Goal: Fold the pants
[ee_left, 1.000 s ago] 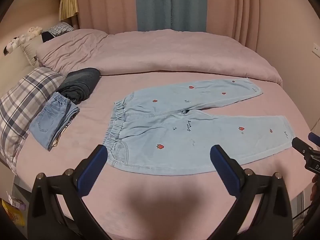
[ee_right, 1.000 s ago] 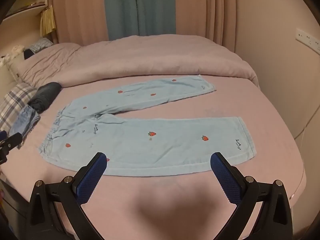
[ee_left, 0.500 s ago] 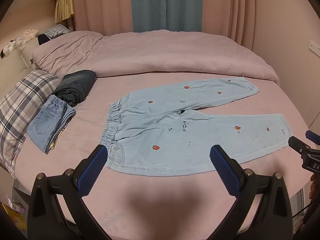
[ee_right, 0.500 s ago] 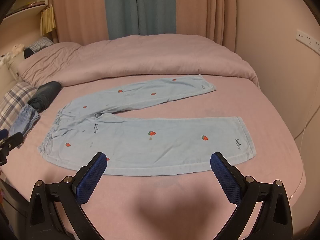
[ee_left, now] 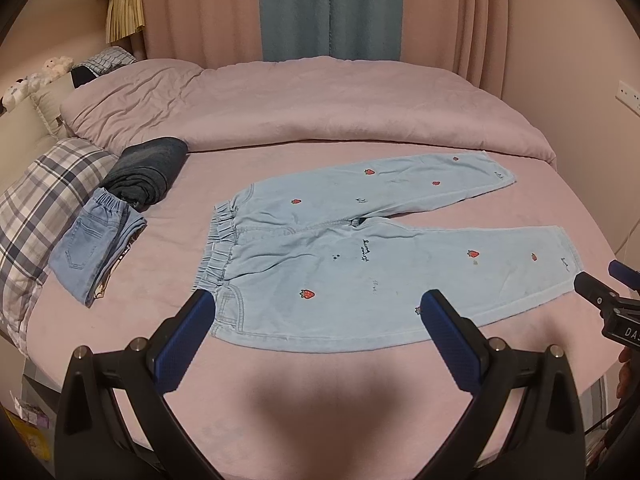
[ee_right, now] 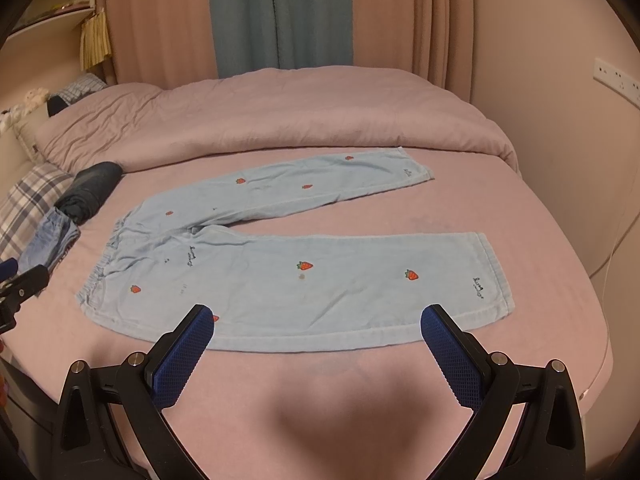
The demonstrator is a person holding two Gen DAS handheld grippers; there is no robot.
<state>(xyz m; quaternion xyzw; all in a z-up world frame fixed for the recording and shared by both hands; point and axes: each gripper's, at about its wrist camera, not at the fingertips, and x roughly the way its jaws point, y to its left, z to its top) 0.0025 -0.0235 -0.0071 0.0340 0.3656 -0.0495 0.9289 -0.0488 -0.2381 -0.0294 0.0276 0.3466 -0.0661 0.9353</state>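
- Pants [ee_left: 360, 264] [ee_right: 280, 276]: light blue w/ red strawberry prints, lying flat & unfolded on the pink bed sheet [ee_left: 320, 400] [ee_right: 520, 208], roughly mid-bed.
- Elastic waistband [ee_left: 218, 248] [ee_right: 100, 264] at the left end; both legs run off to the right, splayed in a V. Far leg angles up twd the duvet, near leg lies along the near side of the bed.
- Near-leg hem [ee_left: 568, 256] [ee_right: 496, 276] at right, small dark script embroidered just beside it.
- Left gripper [ee_left: 320, 320]: blue pads spread wide, released, nothing betw them. Hovers at the near edge of the pants; left fingertip overlaps the near waistband corner in left wrist view, contact can't be told.
- Right gripper [ee_right: 318, 322]: also spread wide, empty, at the near edge of the near leg. Its tip shows at far right of the left wrist view [ee_left: 600, 300], near the hem.
- Left of the pants, apart from them: folded light denim piece [ee_left: 96, 252] [ee_right: 48, 240] touching a folded dark garment [ee_left: 148, 172] [ee_right: 90, 190] just beyond it.
- Plaid pillow [ee_left: 36, 208] [ee_right: 28, 200] at far left.
- Bunched pink duvet [ee_left: 320, 108] [ee_right: 280, 116] across the far side of the bed; pink curtains w/ a teal panel [ee_left: 330, 8] [ee_right: 280, 12] behind.
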